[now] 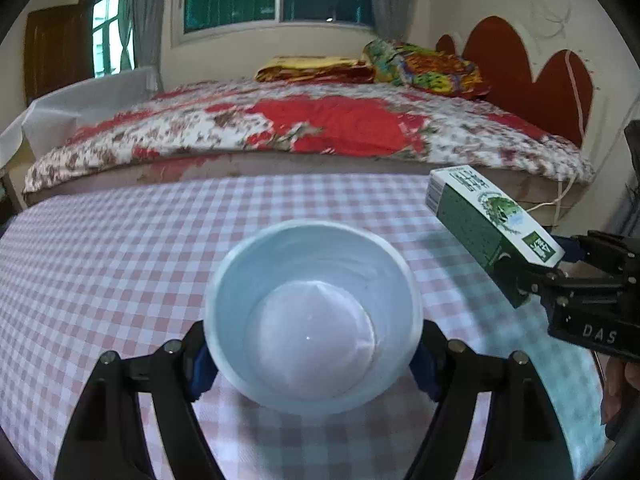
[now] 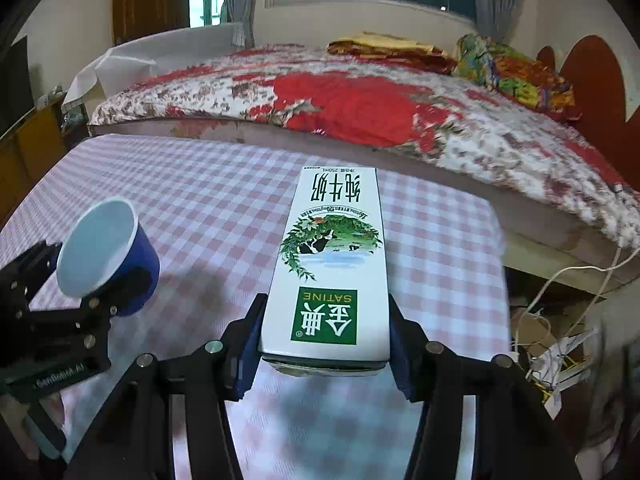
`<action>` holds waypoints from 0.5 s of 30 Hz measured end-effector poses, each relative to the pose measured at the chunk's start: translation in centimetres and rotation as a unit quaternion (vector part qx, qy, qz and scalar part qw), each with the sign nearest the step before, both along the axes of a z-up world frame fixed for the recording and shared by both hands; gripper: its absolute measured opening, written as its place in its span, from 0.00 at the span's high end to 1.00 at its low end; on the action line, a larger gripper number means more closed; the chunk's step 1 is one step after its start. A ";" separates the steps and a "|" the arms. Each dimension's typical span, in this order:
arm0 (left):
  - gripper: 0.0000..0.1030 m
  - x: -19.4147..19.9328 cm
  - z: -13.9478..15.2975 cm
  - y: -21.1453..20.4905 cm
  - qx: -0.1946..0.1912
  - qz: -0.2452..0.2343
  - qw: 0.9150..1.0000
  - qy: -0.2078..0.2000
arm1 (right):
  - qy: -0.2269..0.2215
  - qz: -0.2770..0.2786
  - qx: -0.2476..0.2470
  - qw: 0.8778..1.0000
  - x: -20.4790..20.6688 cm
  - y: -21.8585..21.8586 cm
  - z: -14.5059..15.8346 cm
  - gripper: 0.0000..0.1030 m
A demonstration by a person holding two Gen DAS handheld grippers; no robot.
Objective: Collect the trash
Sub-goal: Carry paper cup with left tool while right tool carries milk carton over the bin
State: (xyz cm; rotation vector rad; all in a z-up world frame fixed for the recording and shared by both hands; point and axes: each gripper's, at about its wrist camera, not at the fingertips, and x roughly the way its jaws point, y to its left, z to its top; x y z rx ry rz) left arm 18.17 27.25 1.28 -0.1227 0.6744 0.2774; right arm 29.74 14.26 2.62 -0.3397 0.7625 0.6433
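Milk carton (image 2: 326, 268) points away (lengthwise), pinched by right gripper (image 2: 324, 340); left gripper (image 1: 312, 354) clamps cup (image 1: 312, 316).

Left gripper (image 1: 312, 356) clamping a paper cup (image 1: 314, 316), right gripper (image 2: 324, 344) gripping a milk carton (image 2: 330, 264), both seemingly hovering above the table.

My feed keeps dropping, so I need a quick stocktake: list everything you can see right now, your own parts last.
paper cup: one, blue outside, white inside, empty, held above the table
milk carton: one, white and green, held above the table
tablecloth: one, pink-white check, covering the table
bed: one, red floral cover, behind the table
folded blankets: two, multicoloured, at the bed's far end
cables and crumpled paper: on the floor, right of the table
left hand-held gripper: black, shut on the cup
right hand-held gripper: black, shut on the carton
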 end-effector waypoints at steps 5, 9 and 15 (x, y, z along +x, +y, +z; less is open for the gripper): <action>0.24 -0.9 0.4 -2.7 0.008 -0.021 1.000 0.000 | -0.008 -0.008 0.014 1.000 -2.4 -3.9 1.2 0.46; 0.24 -1.9 0.9 -4.7 0.009 -0.035 0.999 -0.004 | -0.015 -0.016 0.020 1.000 -4.1 -6.7 2.0 0.46; 0.24 -3.3 1.9 -7.5 0.009 -0.056 0.998 -0.012 | -0.026 -0.026 0.031 0.999 -6.8 -10.4 3.1 0.46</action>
